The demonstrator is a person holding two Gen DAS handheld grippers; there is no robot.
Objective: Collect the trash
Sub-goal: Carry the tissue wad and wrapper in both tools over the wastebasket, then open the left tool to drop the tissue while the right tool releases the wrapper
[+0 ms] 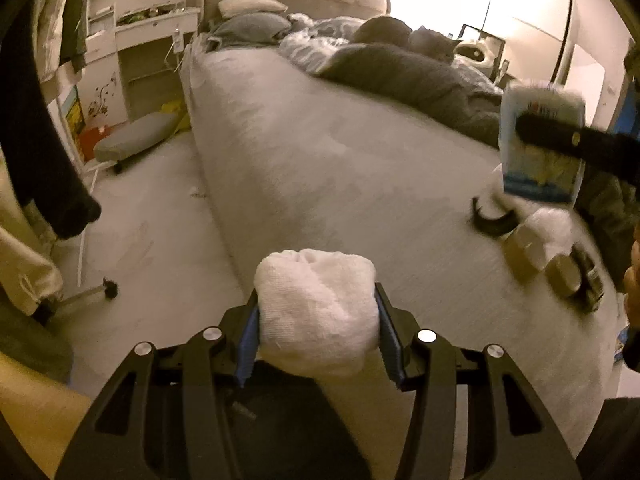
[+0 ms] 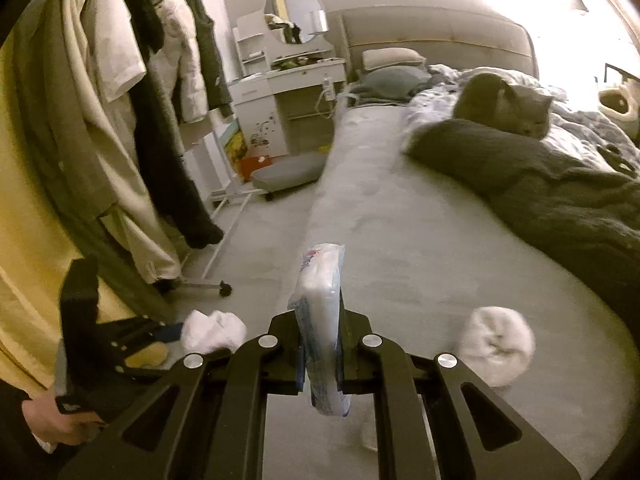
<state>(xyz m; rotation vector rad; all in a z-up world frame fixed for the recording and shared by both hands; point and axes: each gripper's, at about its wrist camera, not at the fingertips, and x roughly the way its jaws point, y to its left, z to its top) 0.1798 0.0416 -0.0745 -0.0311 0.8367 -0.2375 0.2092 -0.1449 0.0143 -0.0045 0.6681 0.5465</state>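
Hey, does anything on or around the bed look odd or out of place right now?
Yes. A gray cat sits on the rumpled dark blanket. Small items lie scattered near the mattress corner, including a black curved band. A gray cushion lies on the floor by the vanity.

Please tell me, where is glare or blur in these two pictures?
Left wrist view: window glare washes out the top right, and the blue-and-white plastic packet with the items near it is motion-blurred. Right wrist view: glare at the upper right; the white crumpled wad on the bed is smeared.
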